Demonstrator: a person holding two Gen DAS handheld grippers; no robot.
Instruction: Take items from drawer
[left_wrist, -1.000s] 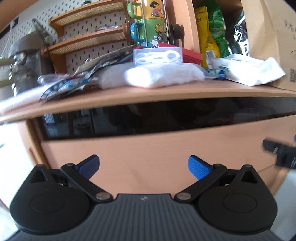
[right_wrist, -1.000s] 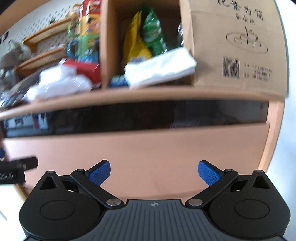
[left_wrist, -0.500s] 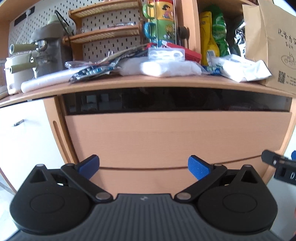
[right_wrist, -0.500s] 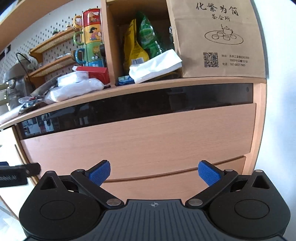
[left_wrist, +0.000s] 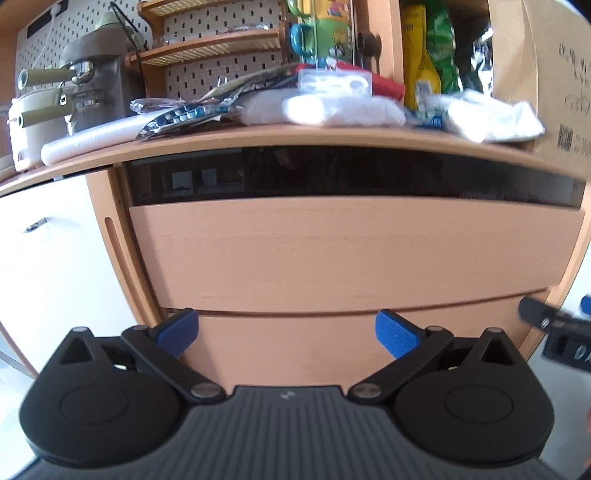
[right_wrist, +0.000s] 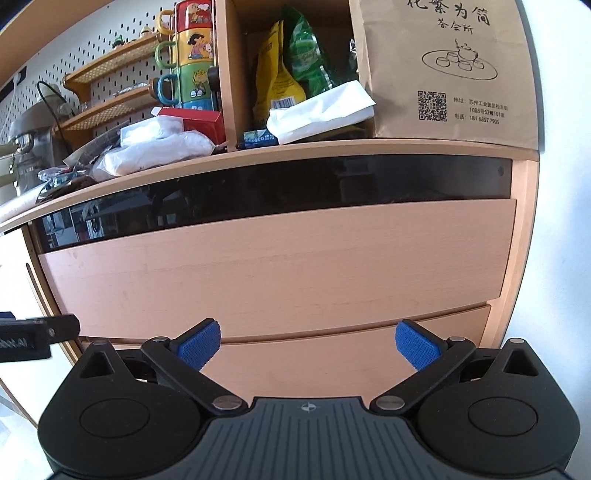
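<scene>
Both grippers, left gripper (left_wrist: 284, 332) and right gripper (right_wrist: 308, 341), spread wide, empty, facing the upper drawer (right_wrist: 280, 269); it appears closed, though the left view is blurred.

Two drawers stacked: upper drawer (right_wrist: 280, 269) above lower drawer (right_wrist: 295, 365), both under the counter (right_wrist: 258, 162), a dark gap between counter and upper drawer. On the counter, from left: coffee machine (left_wrist: 92, 74), roll (left_wrist: 92, 138), foil packs (left_wrist: 184, 114), white bundles (right_wrist: 155, 151) with a box (right_wrist: 199, 122) behind, stacked mugs (right_wrist: 192, 55) further back. Right: cubby holding snack bags (right_wrist: 291, 70), paper bag (right_wrist: 443, 70) at far right. White cabinet (left_wrist: 55, 258) left of the drawers.
</scene>
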